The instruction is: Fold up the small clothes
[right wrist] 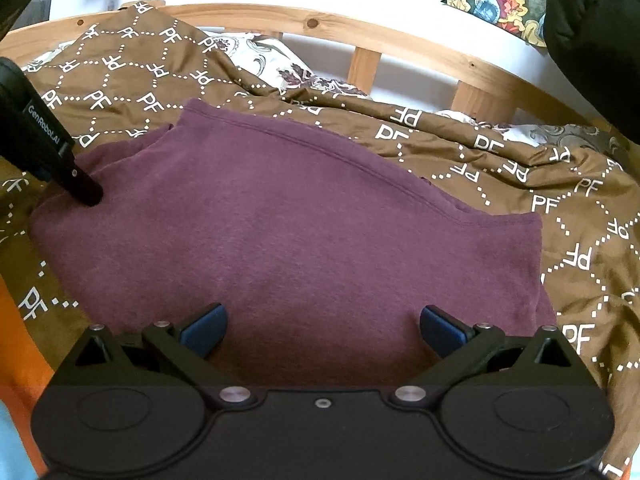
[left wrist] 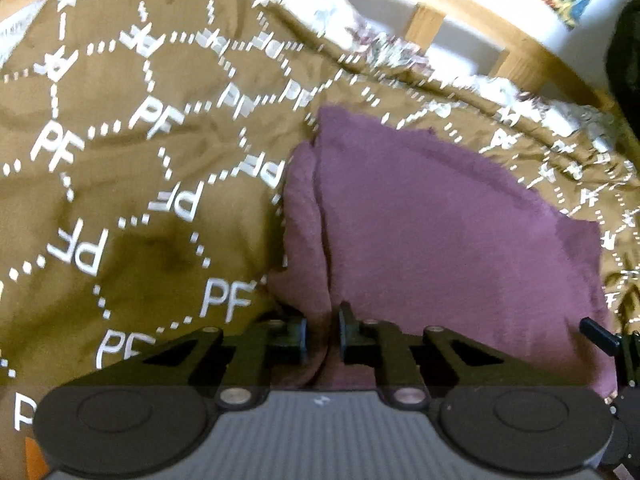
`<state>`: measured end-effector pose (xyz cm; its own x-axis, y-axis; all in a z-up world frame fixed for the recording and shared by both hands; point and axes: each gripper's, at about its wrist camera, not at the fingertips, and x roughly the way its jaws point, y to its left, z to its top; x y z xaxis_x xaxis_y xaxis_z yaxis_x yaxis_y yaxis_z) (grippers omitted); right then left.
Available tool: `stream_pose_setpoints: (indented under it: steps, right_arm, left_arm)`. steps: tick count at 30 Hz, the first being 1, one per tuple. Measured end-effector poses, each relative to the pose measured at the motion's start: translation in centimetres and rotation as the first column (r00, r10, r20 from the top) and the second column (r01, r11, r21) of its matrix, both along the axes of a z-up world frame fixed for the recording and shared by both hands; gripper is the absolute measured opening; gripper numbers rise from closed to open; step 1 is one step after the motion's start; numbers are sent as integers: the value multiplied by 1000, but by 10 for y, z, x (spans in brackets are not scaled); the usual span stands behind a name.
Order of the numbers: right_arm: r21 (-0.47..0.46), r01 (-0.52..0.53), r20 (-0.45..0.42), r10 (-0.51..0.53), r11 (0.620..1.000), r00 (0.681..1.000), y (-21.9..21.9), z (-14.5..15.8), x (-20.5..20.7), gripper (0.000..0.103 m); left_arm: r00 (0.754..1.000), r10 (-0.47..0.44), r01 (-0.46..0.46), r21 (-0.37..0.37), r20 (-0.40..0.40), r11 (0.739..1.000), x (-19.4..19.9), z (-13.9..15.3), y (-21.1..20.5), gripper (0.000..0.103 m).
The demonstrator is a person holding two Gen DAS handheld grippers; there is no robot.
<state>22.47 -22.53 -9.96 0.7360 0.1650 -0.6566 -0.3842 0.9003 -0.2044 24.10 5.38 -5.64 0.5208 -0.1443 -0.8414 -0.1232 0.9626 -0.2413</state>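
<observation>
A purple garment lies folded on a brown bedspread printed with white "PF" letters. In the left wrist view the garment fills the centre right. My left gripper is shut on a fold of the garment's near left edge. It shows in the right wrist view as a black finger pressed on the garment's left corner. My right gripper is open with blue pads, low over the garment's near edge and holding nothing. One right fingertip shows at the garment's right edge.
A wooden bed frame rail runs along the far side with a white wall behind. A floral pillow lies under the bedspread's far edge. A colourful print and a dark shape sit at the upper right. Orange fabric is at the near left.
</observation>
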Motion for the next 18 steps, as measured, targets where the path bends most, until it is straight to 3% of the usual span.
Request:
stream_pose_setpoints:
  steps: [6, 12, 18]
  right_arm:
    - [71, 63, 79, -69, 995, 994, -25, 31, 0, 102]
    - [188, 281, 92, -302, 941, 949, -89, 63, 5, 102]
    - [221, 384, 59, -405, 897, 912, -144, 75, 3, 102]
  left_arm:
    - [990, -96, 90, 61, 106, 994, 0, 49, -42, 12]
    - [956, -232, 208, 145, 179, 967, 8, 100, -126, 12]
    - [913, -361, 327, 186, 192, 926, 5, 108, -215, 12]
